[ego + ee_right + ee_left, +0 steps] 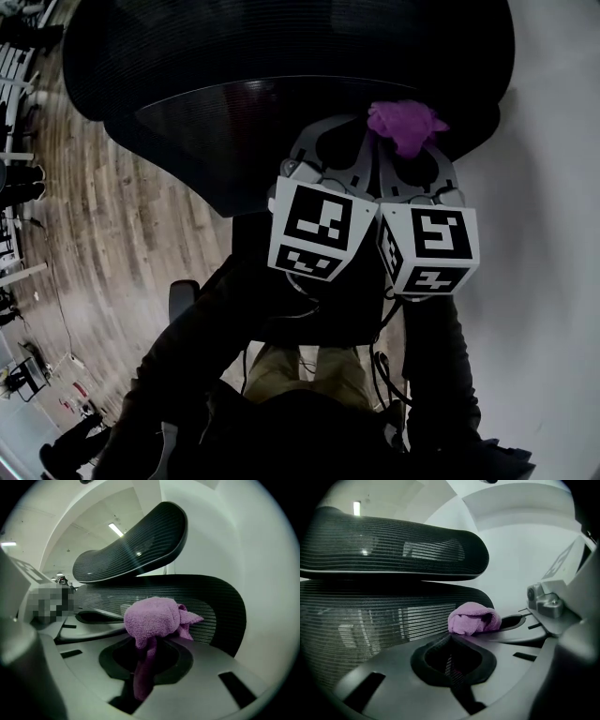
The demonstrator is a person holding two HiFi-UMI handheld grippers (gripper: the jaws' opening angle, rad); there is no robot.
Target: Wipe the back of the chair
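Note:
The black mesh chair back fills the top of the head view, with its headrest beyond it. My right gripper is shut on a bunched purple cloth and holds it at the back's upper right part. In the right gripper view the cloth sits at the jaw tips in front of the mesh back, with a tail hanging between the jaws. My left gripper hangs close beside the right one, shut and holding nothing. The left gripper view shows the cloth just right of the mesh.
The curved headrest hangs above the chair back. A white wall stands right of the chair. Wooden floor lies to the left, with furniture legs along the far left edge. The person's dark sleeves and legs fill the bottom.

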